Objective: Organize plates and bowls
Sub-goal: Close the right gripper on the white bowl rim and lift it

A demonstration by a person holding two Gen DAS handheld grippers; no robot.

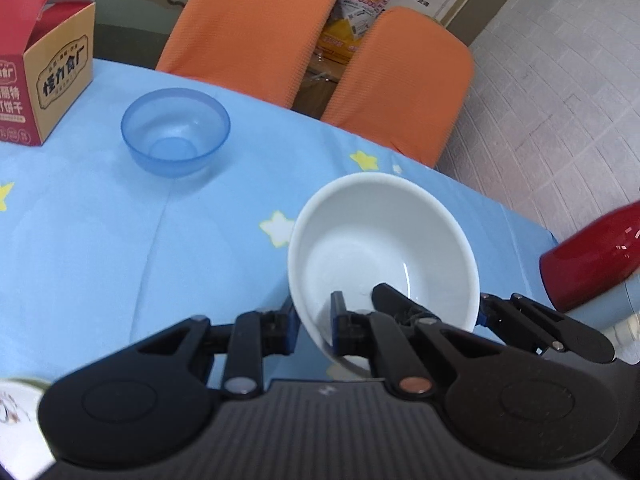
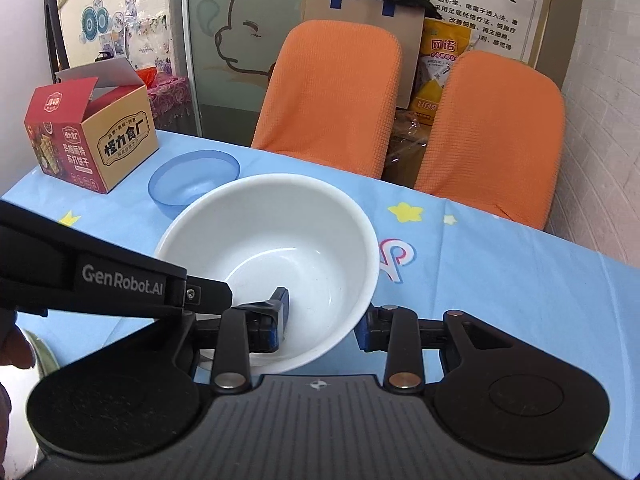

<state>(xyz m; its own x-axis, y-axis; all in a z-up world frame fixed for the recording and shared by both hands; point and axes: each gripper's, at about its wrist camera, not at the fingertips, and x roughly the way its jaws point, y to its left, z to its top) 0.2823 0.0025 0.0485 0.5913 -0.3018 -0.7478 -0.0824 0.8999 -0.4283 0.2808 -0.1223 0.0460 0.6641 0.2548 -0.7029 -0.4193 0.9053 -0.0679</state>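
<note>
A: Bowl [image 1: 380, 248] position?
B: Raised off the tablecloth [image 1: 120, 240], tilted. Near rim is pinched by left gripper [image 1: 316, 326]; opposite rim is pinched by right gripper [image 2: 322, 326], one finger inside each. Blue bowl [image 1: 176, 132] sits well apart.

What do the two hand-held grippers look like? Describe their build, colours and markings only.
Both are matte black plastic. The left hand-held gripper and right hand-held gripper each have a ribbed central body, round side housings, hinged linkage arms with silver and copper-coloured pivot pins, and blue finger pads. One body, seen side-on, reads "GenRobot.AI" in white.
</note>
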